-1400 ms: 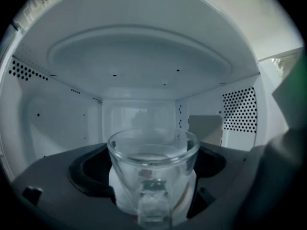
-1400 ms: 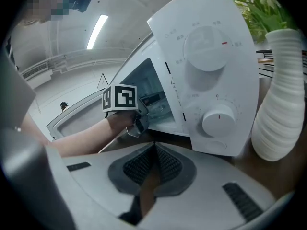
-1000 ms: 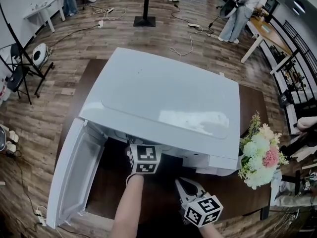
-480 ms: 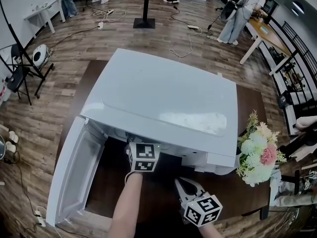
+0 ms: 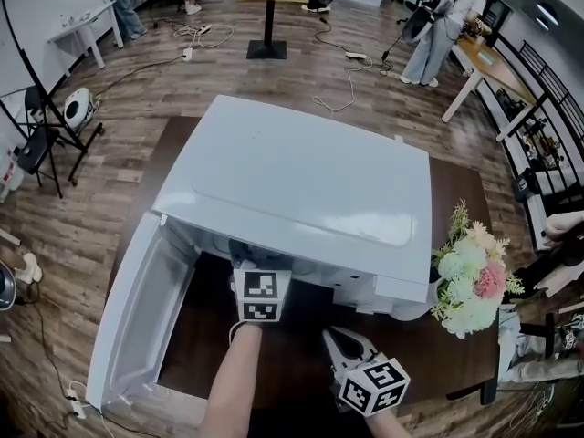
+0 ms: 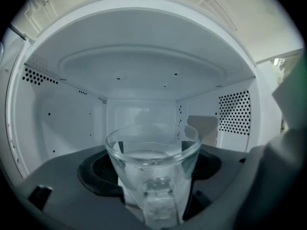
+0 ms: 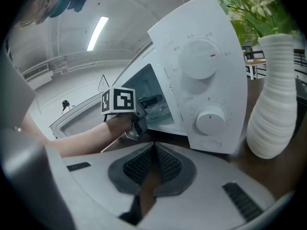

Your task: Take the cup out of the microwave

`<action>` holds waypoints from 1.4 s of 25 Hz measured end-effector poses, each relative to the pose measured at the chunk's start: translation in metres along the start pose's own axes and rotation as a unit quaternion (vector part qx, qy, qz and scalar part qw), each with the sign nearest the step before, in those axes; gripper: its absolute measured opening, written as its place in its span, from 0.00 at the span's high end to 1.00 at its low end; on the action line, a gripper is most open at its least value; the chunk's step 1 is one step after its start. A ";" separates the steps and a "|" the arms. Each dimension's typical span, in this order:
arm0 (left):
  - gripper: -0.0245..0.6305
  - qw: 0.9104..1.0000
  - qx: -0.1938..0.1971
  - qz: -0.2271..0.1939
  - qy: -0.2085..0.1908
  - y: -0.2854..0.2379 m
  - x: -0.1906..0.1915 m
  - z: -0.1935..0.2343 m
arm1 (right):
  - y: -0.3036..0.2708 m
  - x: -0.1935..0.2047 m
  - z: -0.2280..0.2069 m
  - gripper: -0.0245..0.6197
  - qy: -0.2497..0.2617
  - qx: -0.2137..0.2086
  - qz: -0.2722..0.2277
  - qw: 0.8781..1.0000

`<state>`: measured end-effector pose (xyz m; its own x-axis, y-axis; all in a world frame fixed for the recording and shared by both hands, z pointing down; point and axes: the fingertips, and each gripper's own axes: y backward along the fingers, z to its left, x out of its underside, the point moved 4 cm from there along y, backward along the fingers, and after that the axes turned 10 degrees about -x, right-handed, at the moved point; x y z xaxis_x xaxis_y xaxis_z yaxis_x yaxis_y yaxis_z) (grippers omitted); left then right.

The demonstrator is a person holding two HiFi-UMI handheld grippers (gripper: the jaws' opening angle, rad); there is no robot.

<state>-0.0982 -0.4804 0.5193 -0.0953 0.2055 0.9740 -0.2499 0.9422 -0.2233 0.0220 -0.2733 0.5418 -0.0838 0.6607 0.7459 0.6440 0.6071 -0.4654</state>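
White, and swung wide at the far left, the microwave door [image 5: 137, 327] stands open beside the microwave [image 5: 301, 190], which sits on a dark brown surface [image 5: 461, 190]. Next along, my left gripper [image 6: 151, 166] reaches into the cavity, its marker cube just under the front edge of the top. Its jaws are spread wide and closed round a clear glass cup [image 6: 152, 150], the pads against its two sides and its handle turned toward me. The cup is inside the microwave, in the middle of the cavity, in front of the pale back wall. Further right, my right gripper [image 5: 338, 345] hangs outside, low over the surface in front of the control panel, its jaws pressed together on nothing. The panel carries two white dials [image 7: 201, 59], one above the other. At the far right a ribbed white vase [image 7: 273, 104] of cream, green and pink flowers [image 5: 470, 276] stands just beside the microwave.
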 end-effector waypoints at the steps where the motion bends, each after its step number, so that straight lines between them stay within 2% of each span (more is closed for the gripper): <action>1: 0.36 1.000 0.000 0.000 0.002 0.002 0.000 0.000 | 0.001 0.000 0.000 0.97 0.000 0.000 -0.001 1.000; 10: 0.36 1.000 -0.009 -0.003 0.014 0.022 -0.006 0.004 | 0.011 0.006 0.008 0.97 -0.001 -0.008 -0.009 1.000; 20: 0.36 1.000 -0.023 -0.005 -0.001 0.054 -0.007 0.008 | 0.019 0.013 0.018 0.97 0.009 -0.020 -0.013 1.000; 35: 0.36 1.000 -0.029 0.007 0.003 0.117 -0.005 -0.004 | 0.040 0.014 0.032 0.97 0.032 -0.034 -0.026 0.999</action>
<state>-0.1230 -0.3704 0.4890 -0.0928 0.2209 0.9709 -0.1919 0.9528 -0.2351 0.0222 -0.2253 0.5179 -0.0721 0.5979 0.7984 0.6909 0.6072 -0.3923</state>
